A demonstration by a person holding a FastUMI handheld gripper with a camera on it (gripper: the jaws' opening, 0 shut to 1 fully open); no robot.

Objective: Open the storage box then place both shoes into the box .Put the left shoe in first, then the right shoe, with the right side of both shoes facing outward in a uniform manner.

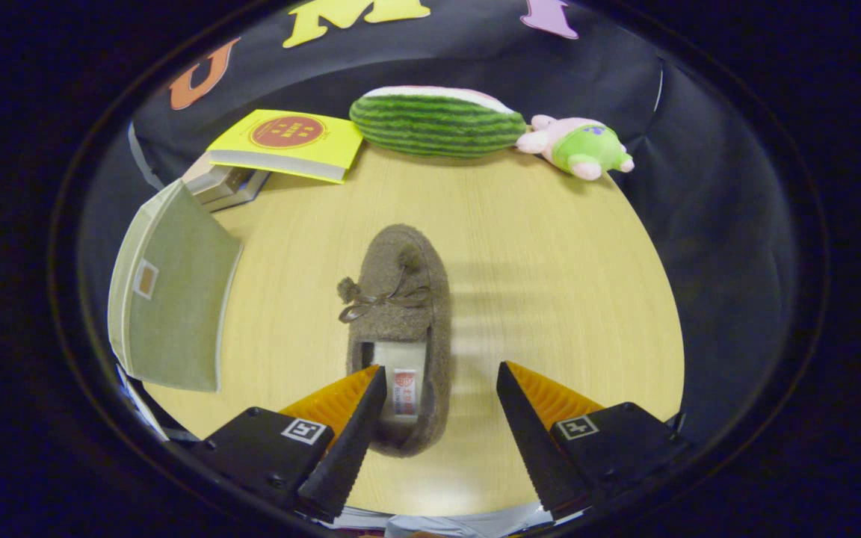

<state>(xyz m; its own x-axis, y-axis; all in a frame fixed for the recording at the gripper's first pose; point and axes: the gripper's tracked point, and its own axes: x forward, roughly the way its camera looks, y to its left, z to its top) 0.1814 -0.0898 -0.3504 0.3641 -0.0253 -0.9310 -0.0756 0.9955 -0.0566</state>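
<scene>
One brown fuzzy shoe [400, 299] with a small bow lies on the wooden table [550, 284], toe pointing away, heel toward me. My gripper [442, 385] hangs open above its heel end. The left finger tip sits over the shoe's opening and the right finger stands beside the shoe's right edge, over bare table. Nothing is pressed between the fingers. To the left stands the grey-green storage box [173, 299] with its lid raised; I cannot see inside it.
At the table's far edge lie a yellow book [288, 142] on a stack of books [225, 183], a watermelon-slice plush [438, 119] and a small pink and green plush toy [580, 146]. Bare table spreads to the shoe's right.
</scene>
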